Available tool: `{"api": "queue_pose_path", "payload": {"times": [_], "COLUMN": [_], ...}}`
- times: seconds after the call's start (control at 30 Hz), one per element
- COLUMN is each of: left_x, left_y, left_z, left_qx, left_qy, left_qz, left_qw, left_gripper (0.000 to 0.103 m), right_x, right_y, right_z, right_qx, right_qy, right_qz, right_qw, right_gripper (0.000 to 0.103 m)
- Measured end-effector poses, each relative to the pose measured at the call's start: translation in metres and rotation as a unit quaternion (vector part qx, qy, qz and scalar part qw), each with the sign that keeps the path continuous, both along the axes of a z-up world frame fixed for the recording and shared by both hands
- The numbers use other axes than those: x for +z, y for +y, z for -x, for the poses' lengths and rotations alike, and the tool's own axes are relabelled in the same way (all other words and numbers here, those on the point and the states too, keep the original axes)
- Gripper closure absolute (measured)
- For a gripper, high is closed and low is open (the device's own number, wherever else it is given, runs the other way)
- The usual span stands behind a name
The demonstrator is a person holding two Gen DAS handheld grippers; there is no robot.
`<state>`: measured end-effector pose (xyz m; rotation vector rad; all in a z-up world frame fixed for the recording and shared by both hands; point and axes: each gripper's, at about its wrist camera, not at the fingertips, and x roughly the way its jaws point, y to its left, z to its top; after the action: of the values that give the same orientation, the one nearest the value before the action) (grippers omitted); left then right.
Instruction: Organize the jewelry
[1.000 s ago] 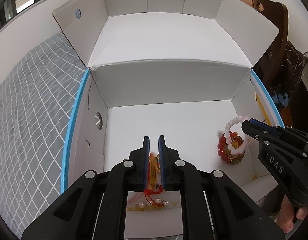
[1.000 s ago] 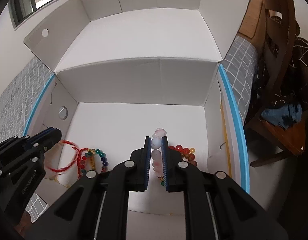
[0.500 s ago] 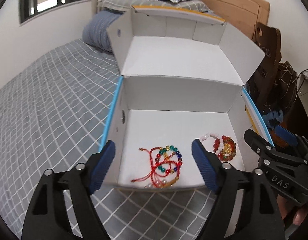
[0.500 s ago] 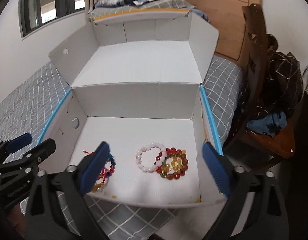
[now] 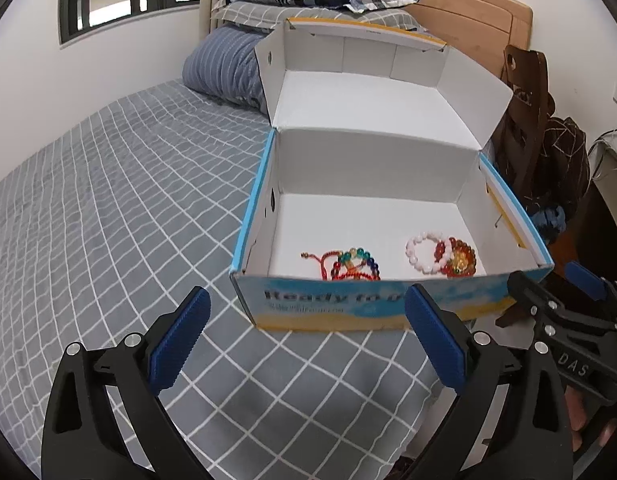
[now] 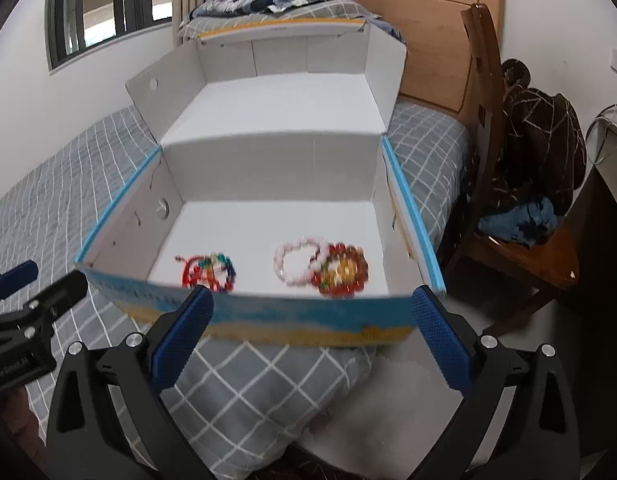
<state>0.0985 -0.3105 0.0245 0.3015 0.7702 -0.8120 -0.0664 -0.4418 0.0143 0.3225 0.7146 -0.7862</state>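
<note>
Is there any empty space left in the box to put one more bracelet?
Yes. The back of the box floor is bare, between the rear wall and the bracelets. Smaller gap: between the red string bracelets and the pink bead bracelet. Crowded: the front right, where the pink one touches the red-orange bead bracelet.

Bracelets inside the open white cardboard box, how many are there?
4, perhaps more: red cord bracelet and rainbow bead bracelet tangled at left; pink bead bracelet overlapping red-amber bead bracelet at right. Front wall may hide others.

A bed with a grey checked cover is carrying an open cardboard box at its near right edge; pillows are lying at the far end.
</note>
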Motion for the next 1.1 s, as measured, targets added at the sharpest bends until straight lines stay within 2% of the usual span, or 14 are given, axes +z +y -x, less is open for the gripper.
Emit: {"api": "queue_pose_path", "payload": {"times": [0.27,0.77,1.1], "left_x": [-0.0114,-0.0110,-0.0106], "left_y": [-0.0001,-0.0019,-0.0032], "left_z": [0.0030,-0.0018,-0.0002], "left_qx": [-0.003,-0.007,-0.012], "left_qy": [0.001,0.009,-0.002], "left_qz": [-0.008,0.001,-0.002], "left_qw": [1.0000,0.9999,0.9999], "left_gripper": [0.006,0.006,0.006], "right_x": [-0.0088,-0.0079,-0.0052], "right_y": [0.0055,0.0035,0.0035], "right_z": [0.0023,0.0034,0.0052], "right_qx": [0.000,-0.006,-0.009], "right_qy": [0.007,0.008,0.007], "right_qz": [-0.008,-0.012,-0.012], "right_qw": [1.000,1.000,1.000], "right_gripper": [0.008,0.008,0.008]}}
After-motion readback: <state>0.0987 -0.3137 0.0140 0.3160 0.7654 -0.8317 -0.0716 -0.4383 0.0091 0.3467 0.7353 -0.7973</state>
